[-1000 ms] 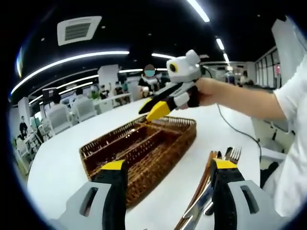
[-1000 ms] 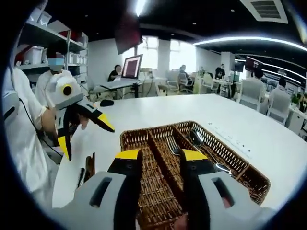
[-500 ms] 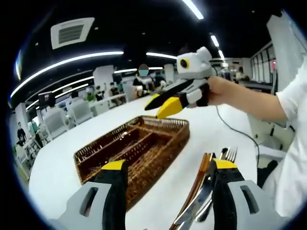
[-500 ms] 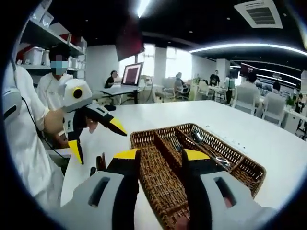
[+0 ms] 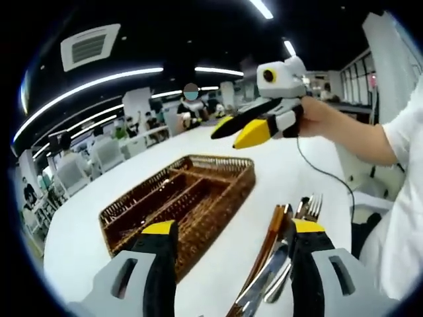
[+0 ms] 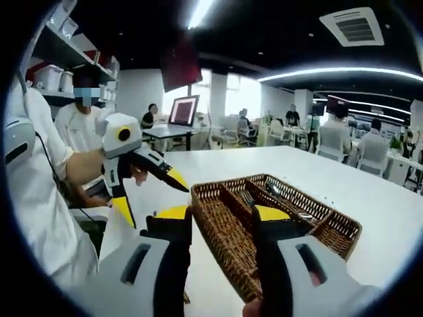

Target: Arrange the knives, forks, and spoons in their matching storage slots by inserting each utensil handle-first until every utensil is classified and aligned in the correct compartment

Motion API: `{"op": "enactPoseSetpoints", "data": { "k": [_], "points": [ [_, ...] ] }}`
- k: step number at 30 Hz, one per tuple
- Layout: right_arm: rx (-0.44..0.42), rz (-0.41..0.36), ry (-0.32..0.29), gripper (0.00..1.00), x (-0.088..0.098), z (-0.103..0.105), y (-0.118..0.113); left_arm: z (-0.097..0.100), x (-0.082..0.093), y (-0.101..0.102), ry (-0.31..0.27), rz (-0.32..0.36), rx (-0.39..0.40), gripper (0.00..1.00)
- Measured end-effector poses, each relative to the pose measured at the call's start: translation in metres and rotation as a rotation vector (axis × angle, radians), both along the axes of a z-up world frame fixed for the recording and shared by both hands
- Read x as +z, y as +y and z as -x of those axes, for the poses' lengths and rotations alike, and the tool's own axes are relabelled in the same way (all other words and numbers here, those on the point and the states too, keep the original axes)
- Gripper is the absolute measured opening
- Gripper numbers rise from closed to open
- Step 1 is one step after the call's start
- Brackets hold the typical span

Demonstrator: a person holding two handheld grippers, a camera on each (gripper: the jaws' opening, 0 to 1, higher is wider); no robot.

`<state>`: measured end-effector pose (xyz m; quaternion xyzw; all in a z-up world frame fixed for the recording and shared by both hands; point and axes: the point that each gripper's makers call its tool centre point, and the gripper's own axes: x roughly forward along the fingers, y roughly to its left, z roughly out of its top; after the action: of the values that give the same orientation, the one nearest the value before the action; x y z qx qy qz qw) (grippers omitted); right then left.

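Left gripper view: left gripper (image 5: 228,231) fingers apart above loose cutlery (image 5: 281,254) on white table (image 5: 79,224), beside wicker tray (image 5: 198,195). Right gripper (image 5: 241,129) hovers over tray, fingers parted, holding nothing.

Found no readable text, label, brand, number or sign anywhere in either view. Looked over the monitor (image 6: 183,109) on the far desk: only a blurred bright screen, nothing legible. Checked the shelf boxes (image 6: 49,76) too: no lettering made out.
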<state>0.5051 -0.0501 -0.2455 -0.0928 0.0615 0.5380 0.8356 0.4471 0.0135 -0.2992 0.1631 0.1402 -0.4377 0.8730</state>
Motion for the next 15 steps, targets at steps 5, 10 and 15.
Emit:
{"op": "enactPoseSetpoints", "data": {
  "k": [5, 10, 15],
  "points": [
    [-0.007, -0.009, -0.009, 0.38, 0.0, 0.014, -0.005, 0.006, -0.001, -0.003, -0.001, -0.017, -0.008, 0.66],
    [-0.017, -0.013, -0.017, 0.38, 0.0, 0.015, -0.01, 0.011, -0.002, -0.005, -0.002, -0.035, -0.025, 0.64],
    [-0.023, -0.019, -0.018, 0.38, 0.0, 0.021, -0.014, 0.015, -0.005, -0.007, 0.001, -0.052, -0.043, 0.62]
  ]
}}
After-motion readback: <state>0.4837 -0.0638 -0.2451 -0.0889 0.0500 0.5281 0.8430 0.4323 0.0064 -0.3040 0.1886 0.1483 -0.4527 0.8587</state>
